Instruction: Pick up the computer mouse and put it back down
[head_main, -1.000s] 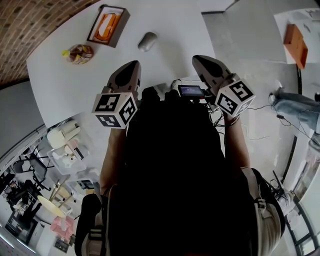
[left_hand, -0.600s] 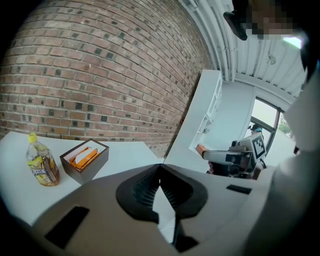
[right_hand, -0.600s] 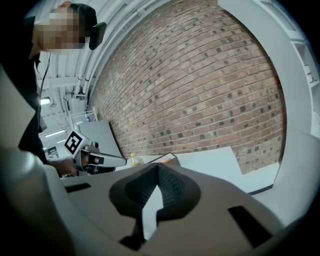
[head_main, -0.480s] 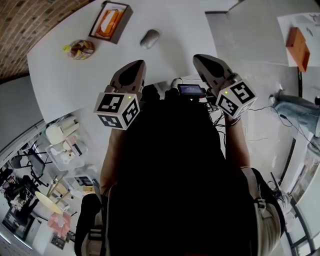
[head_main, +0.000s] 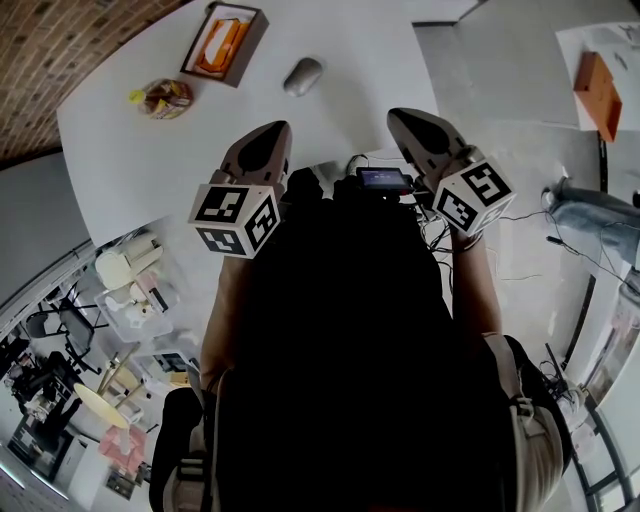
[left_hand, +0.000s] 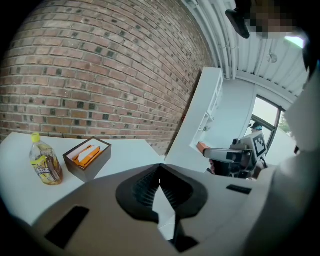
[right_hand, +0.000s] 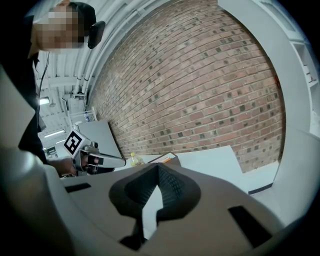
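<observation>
The grey computer mouse lies on the white table, well beyond both grippers and untouched. In the head view my left gripper hovers over the table's near edge, pointing at the mouse from below. My right gripper is held level with it, off to the right near the table's corner. Both are shut with nothing between their jaws; the fingertips meet in the left gripper view and in the right gripper view. Neither gripper view shows the mouse.
A dark box with orange contents stands at the table's far side, left of the mouse. A yellow-capped bottle is further left. A brick wall lies beyond. An orange item is on another table at right.
</observation>
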